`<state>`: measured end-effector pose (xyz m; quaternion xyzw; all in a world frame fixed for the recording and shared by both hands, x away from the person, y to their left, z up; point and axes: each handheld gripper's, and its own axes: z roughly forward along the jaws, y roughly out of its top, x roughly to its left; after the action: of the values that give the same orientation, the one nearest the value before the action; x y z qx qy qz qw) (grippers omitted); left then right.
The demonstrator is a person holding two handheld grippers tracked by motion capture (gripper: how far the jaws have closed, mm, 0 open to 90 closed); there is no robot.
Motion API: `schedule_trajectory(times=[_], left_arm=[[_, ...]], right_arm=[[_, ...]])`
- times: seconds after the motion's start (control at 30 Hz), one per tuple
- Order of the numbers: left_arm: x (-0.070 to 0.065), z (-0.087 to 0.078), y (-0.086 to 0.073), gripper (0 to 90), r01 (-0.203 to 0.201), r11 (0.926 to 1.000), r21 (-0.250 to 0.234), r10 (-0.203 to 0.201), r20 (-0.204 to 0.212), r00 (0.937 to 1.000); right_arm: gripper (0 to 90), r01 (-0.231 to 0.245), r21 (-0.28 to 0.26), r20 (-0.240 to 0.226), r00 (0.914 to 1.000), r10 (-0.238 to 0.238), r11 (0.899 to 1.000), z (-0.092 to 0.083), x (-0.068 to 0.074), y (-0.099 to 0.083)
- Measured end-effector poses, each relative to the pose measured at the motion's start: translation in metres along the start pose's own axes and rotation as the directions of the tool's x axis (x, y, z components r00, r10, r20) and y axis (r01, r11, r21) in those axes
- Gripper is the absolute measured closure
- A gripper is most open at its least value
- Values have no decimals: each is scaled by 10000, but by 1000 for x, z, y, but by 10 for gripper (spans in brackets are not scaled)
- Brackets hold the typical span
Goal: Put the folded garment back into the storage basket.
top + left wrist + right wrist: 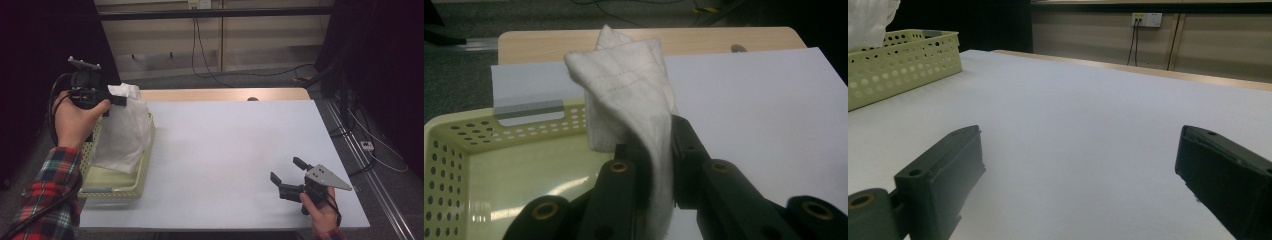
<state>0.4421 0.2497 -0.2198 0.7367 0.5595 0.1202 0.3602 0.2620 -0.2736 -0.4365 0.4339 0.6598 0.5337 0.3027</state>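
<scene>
**One white cloth lifted over the basket**

One white cloth (122, 127) hangs from the left gripper (120, 100), pinched near its top edge and draping down into the pale yellow perforated basket (135, 182) at the left side of the table. In the left gripper view the cloth (634, 90) is folded, a line of stitching crossing it, and it runs down between the two black jaws, which press together on it from both sides. Its lower end reaches the basket's inside in the high view; whether it rests on the floor of the basket cannot be told. The basket's (454, 145) dotted wall and glossy floor lie below and to the left of the jaws.

The left hand (77, 120), in a red plaid sleeve, holds that gripper raised above the basket's far end.

Well apart, at the near right of the white table surface (225, 150), the right hand (320, 207) holds the right gripper (286, 172) low over the table. Its jaws stand spread wide with nothing between them, as the right gripper view shows, where bare table lies between the two black jaws and the basket (903, 62) sits far off at the upper left.

A wooden table edge (220, 94) runs along the far side, with cables and a wall socket (199, 4) beyond.
</scene>
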Motion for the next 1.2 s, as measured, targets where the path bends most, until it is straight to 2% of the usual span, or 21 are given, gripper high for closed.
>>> schedule_trajectory(times=[0.27,0.43,0.87,0.97,1.03,1.07,1.2], left_arm=[[9,-3,-12,822,171,9998,-109,-169,162,9997],[13,-4,-17,822,287,9995,-95,-286,96,9995],[18,1,-36,821,318,9991,267,-323,154,9994],[21,3,-45,821,303,9985,446,-314,244,9992],[21,4,-47,821,390,9985,375,-399,220,9990],[23,6,-53,821,427,9981,441,-443,358,9984],[24,9,-63,821,430,9981,440,-450,464,9979]], right_arm=[[52,26,1,-23,10000,-26,10000,0,0,0],[52,46,11,-52,10000,-46,10000,0,1,0],[52,18,-28,-63,10000,-18,10000,0,1,1],[52,9,-60,-22,10000,-9,10000,0,0,1],[52,23,-36,-38,10000,-23,10000,0,0,1],[52,34,-46,-43,10000,-34,10000,0,1,2],[52,63,-64,-53,10000,-64,10000,0,1,2]])
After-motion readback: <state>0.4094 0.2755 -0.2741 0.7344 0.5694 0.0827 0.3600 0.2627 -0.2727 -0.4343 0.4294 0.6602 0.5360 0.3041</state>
